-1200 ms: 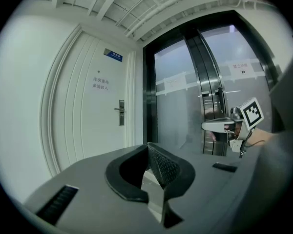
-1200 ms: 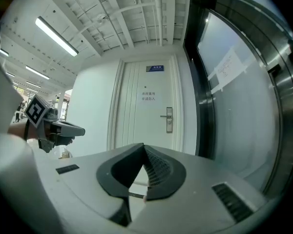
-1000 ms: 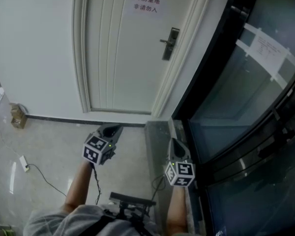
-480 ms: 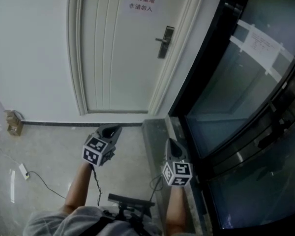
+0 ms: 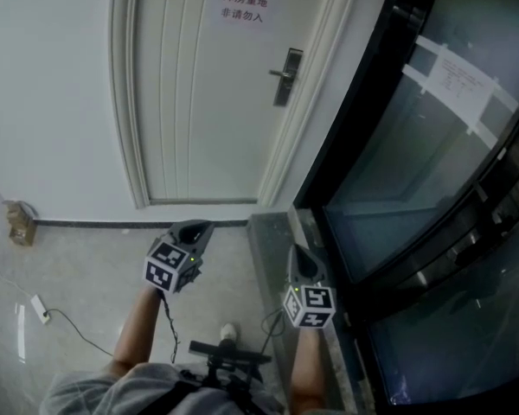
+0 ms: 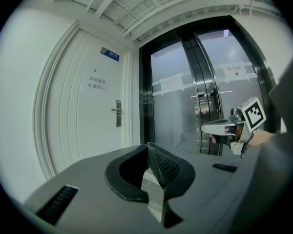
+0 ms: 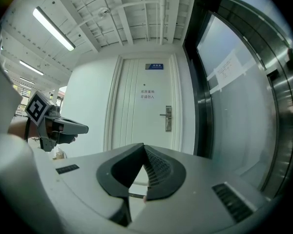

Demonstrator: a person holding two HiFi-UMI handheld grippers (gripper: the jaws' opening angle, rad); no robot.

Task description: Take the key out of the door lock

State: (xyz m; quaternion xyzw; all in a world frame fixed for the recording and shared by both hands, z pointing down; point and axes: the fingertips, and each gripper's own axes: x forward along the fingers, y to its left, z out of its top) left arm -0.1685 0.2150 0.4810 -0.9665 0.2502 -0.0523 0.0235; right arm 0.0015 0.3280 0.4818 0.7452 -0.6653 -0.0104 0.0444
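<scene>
The white door point(image 5: 208, 102) is closed, and its dark lock plate with lever handle point(image 5: 285, 76) sits at the right edge. The key is too small to make out in any view. My left gripper point(image 5: 195, 226) is held low over the floor, far short of the door, its jaws shut on nothing. My right gripper point(image 5: 296, 252) hangs beside it to the right, also shut and empty. The lock plate point(image 6: 118, 113) is far ahead in the left gripper view, and the lock plate point(image 7: 168, 118) is just as distant in the right gripper view.
Dark-framed glass doors point(image 5: 432, 162) with a taped paper notice point(image 5: 463, 80) run along the right. A small cardboard box point(image 5: 19, 221) and a white plug with cable point(image 5: 40, 305) lie on the floor at left. A shoe tip point(image 5: 229, 331) shows below.
The head view has drifted, so the door and box sit further left in the picture. A shoe tip has appeared at the bottom. Both grippers hold about the same pose, still shut.
</scene>
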